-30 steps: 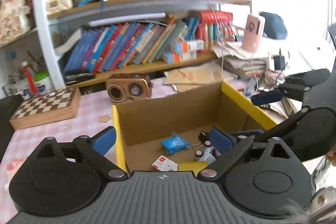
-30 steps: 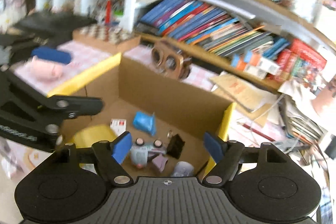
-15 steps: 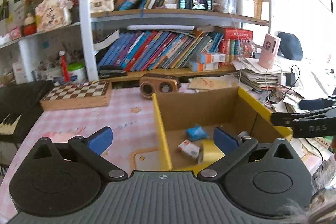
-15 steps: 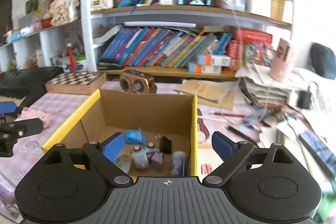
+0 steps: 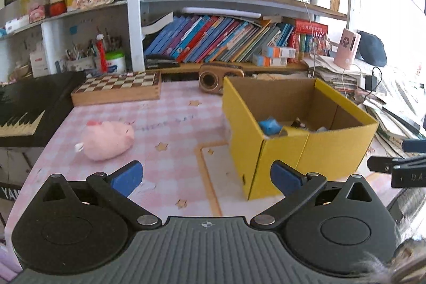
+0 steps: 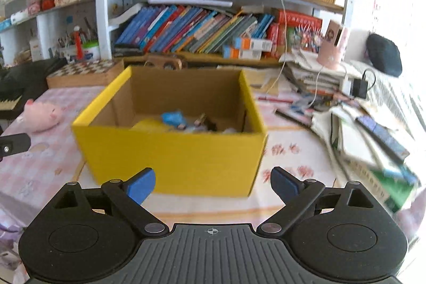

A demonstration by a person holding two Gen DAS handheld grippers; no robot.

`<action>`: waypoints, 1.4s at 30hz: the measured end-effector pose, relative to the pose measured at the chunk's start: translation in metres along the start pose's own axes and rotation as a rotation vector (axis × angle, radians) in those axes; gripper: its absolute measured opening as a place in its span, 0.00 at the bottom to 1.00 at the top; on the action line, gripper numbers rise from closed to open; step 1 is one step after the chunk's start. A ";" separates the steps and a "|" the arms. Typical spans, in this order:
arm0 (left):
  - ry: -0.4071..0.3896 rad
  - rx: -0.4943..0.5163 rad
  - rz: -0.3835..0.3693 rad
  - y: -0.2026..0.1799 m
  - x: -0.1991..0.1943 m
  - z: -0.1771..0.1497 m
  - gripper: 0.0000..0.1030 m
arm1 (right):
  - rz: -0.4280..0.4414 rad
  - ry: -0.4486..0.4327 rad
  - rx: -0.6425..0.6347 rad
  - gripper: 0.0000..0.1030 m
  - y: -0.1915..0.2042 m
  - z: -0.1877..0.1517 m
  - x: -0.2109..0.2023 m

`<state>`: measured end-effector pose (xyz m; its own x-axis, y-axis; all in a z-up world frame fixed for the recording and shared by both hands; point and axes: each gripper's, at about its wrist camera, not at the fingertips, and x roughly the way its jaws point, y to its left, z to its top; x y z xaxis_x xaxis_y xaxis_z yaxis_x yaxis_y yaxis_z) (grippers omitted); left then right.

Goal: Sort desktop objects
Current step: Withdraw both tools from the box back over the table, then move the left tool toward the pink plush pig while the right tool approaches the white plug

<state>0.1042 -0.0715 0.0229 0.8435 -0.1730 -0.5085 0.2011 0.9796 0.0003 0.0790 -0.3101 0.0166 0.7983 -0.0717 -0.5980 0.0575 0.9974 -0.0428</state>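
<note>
Box (image 5: 298, 148) sits open-topped on the tabletop (image 5: 170, 129), already collecting small items; pink plush (image 5: 106, 136) lies loose to its left. My left tool (image 5: 205, 177) and right tool (image 6: 211, 184) are both spread apart and empty, ready for another pick, likely the plush.

1. Box (image 5: 300, 151) on table (image 5: 170, 151), right of plush toy (image 5: 106, 136).
2. Chessboard (image 5: 119, 87) behind toy; speaker (image 5: 213, 76) behind box.
3. Small items (image 5: 269, 125) inside box.
4. Paper stacks (image 6: 367, 140) right of box.

Yellow box (image 5: 293, 151) with a brown inside; pink plush (image 5: 106, 139); pink-and-white checked desk (image 5: 170, 159); brown-and-cream checkered chessboard (image 5: 119, 83); blue-padded black hand-held gripper (image 5: 205, 177).
</note>
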 end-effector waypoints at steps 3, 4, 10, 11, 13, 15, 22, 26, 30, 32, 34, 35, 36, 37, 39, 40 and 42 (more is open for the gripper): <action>0.014 0.007 -0.005 0.011 -0.007 -0.008 1.00 | 0.011 0.021 0.004 0.92 0.017 -0.010 -0.007; 0.022 0.010 -0.009 0.014 -0.010 -0.011 1.00 | 0.012 0.025 0.003 0.92 0.023 -0.013 -0.010; 0.064 0.031 -0.041 0.030 -0.024 -0.028 1.00 | 0.032 0.057 0.007 0.92 0.055 -0.031 -0.024; 0.069 0.034 -0.045 0.032 -0.026 -0.031 1.00 | 0.037 0.065 0.006 0.92 0.060 -0.034 -0.026; 0.079 0.042 -0.057 0.037 -0.031 -0.036 1.00 | 0.048 0.080 -0.003 0.92 0.072 -0.040 -0.030; 0.089 0.051 -0.066 0.042 -0.035 -0.041 1.00 | 0.056 0.088 -0.019 0.92 0.083 -0.044 -0.034; 0.116 0.052 -0.068 0.064 -0.047 -0.055 1.00 | 0.085 0.089 -0.081 0.92 0.122 -0.057 -0.048; 0.124 0.041 -0.053 0.080 -0.055 -0.063 1.00 | 0.100 0.092 -0.094 0.92 0.138 -0.060 -0.051; 0.121 0.013 -0.028 0.099 -0.064 -0.069 1.00 | 0.121 0.090 -0.115 0.92 0.157 -0.061 -0.053; 0.118 -0.006 -0.012 0.109 -0.068 -0.071 1.00 | 0.131 0.086 -0.133 0.93 0.166 -0.061 -0.054; 0.112 -0.024 0.005 0.119 -0.072 -0.074 1.00 | 0.146 0.082 -0.150 0.92 0.176 -0.059 -0.054; 0.109 -0.031 0.011 0.123 -0.073 -0.073 1.00 | 0.154 0.081 -0.160 0.92 0.181 -0.058 -0.054; 0.105 -0.039 0.019 0.129 -0.075 -0.074 1.00 | 0.163 0.078 -0.169 0.92 0.185 -0.057 -0.054; 0.100 -0.043 0.025 0.133 -0.077 -0.074 1.00 | 0.171 0.075 -0.175 0.92 0.189 -0.056 -0.053; 0.092 -0.051 0.037 0.140 -0.080 -0.074 1.00 | 0.186 0.068 -0.192 0.92 0.198 -0.054 -0.053; 0.089 -0.055 0.041 0.143 -0.081 -0.074 1.00 | 0.194 0.064 -0.200 0.92 0.202 -0.053 -0.054; 0.084 -0.069 0.051 0.150 -0.084 -0.075 1.00 | 0.210 0.062 -0.216 0.92 0.210 -0.051 -0.055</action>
<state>0.0264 0.0974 0.0015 0.8067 -0.1167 -0.5793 0.1220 0.9921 -0.0301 0.0170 -0.0967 -0.0005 0.7408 0.1296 -0.6591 -0.2392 0.9678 -0.0784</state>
